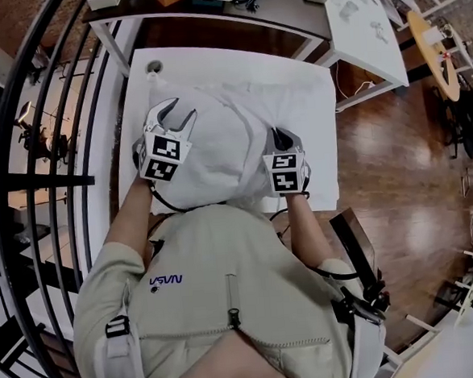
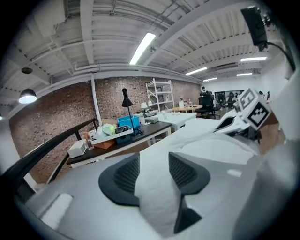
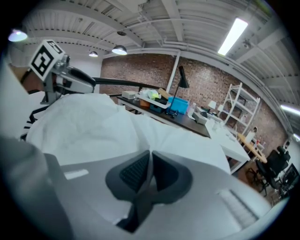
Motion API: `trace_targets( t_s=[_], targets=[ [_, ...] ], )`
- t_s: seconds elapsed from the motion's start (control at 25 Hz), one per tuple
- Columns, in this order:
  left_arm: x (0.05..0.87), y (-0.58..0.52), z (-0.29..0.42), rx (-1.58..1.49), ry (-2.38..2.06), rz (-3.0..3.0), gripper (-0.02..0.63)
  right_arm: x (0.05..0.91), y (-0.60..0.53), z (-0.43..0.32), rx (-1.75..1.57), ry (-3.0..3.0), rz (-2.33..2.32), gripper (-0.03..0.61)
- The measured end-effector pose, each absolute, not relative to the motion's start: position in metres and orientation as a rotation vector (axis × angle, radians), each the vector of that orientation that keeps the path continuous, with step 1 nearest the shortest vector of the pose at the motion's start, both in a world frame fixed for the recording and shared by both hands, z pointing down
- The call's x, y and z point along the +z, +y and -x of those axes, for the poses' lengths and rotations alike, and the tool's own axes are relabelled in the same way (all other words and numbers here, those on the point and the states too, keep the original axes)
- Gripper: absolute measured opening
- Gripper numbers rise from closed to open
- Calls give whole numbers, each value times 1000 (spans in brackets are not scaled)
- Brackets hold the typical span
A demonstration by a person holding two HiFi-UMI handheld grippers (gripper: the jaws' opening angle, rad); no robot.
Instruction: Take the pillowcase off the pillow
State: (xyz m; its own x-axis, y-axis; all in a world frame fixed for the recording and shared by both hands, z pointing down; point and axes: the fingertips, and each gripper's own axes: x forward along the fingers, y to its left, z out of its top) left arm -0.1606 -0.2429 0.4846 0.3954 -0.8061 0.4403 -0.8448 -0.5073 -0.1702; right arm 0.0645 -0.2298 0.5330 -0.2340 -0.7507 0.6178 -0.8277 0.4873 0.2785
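White pillowcase (image 1: 217,137) on bench (image 1: 324,150). Left gripper (image 1: 173,114) jaws apart, fabric loose between. Right gripper (image 1: 284,134) clamped on pillowcase fold, near edge. Shirt lettering (image 1: 166,281): "VSVN".

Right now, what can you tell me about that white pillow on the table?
The pillow is plump and white, covered by a soft, crumpled cloth pillowcase. It lies flat on the white table and covers most of it. The left gripper is open, with a loose fold of the cloth standing between its jaws. The right gripper looks pinched shut on the cloth near the pillow's right edge.
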Motion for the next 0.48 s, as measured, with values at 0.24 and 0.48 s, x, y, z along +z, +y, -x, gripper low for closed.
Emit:
trace_targets(
  t_s=[0.24,0.48],
  targets=[
    [543,-264,154,920,-1321,-2404,173,531,-224,-62,145,-2024,-1267,11],
    [545,-237,147,971,-1239,-2408,25,499,-232,-51,232,-2120,-1218,37]
  ],
)
